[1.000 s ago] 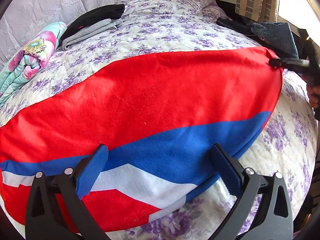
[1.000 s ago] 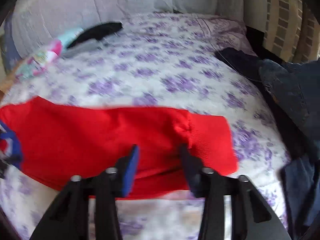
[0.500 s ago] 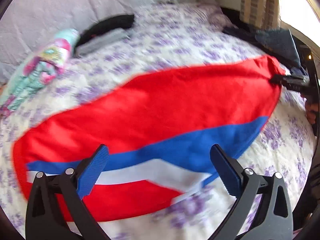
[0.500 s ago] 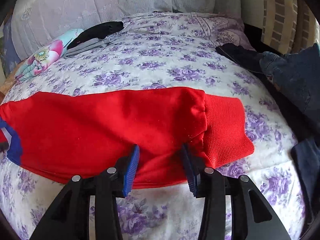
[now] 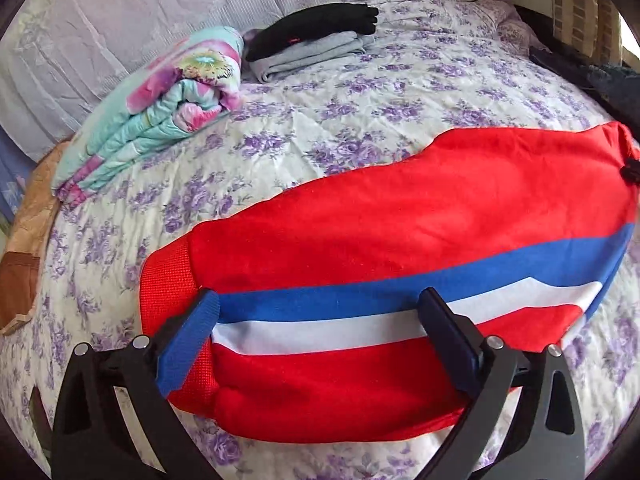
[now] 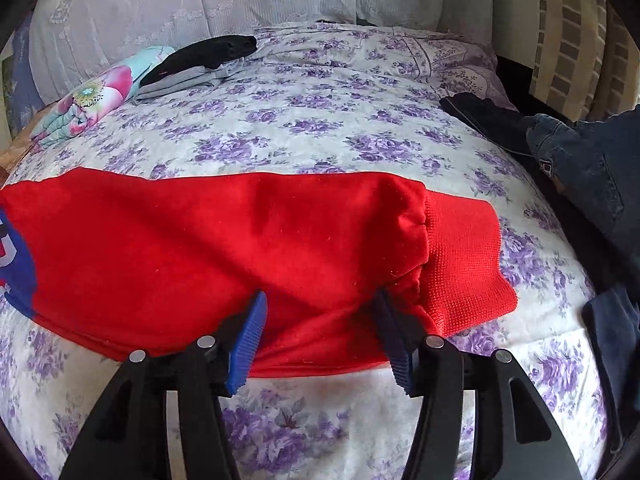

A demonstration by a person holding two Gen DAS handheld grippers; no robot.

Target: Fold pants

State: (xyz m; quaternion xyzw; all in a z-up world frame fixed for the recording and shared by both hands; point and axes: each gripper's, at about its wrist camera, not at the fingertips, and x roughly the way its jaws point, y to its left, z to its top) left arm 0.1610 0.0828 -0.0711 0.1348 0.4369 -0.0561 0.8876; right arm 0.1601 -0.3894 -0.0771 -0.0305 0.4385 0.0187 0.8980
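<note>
Red pants (image 5: pixel 400 232) with a blue and a white stripe lie stretched across the flowered bed sheet (image 5: pixel 360 96). My left gripper (image 5: pixel 320 332) hovers wide open over their left end, beside the ribbed red band (image 5: pixel 168 280), and the fabric runs under both fingers. In the right wrist view the same pants (image 6: pixel 200 248) end in a ribbed cuff (image 6: pixel 460 264). My right gripper (image 6: pixel 320 340) stands at the near edge just left of that cuff. Its jaws are opening; the cloth lies flat between them and the pads do not press on it.
A folded floral blanket (image 5: pixel 160 112) and a stack of black and grey folded clothes (image 5: pixel 316 36) sit at the back left, in front of white lace pillows (image 5: pixel 120 20). Dark jeans (image 6: pixel 592 160) are heaped at the bed's right edge. Brown cloth (image 5: pixel 24 260) hangs at the left edge.
My left gripper has travelled left along the pants, from the middle to the ribbed end, staying open. My right gripper's jaws have spread and let go of the red cloth.
</note>
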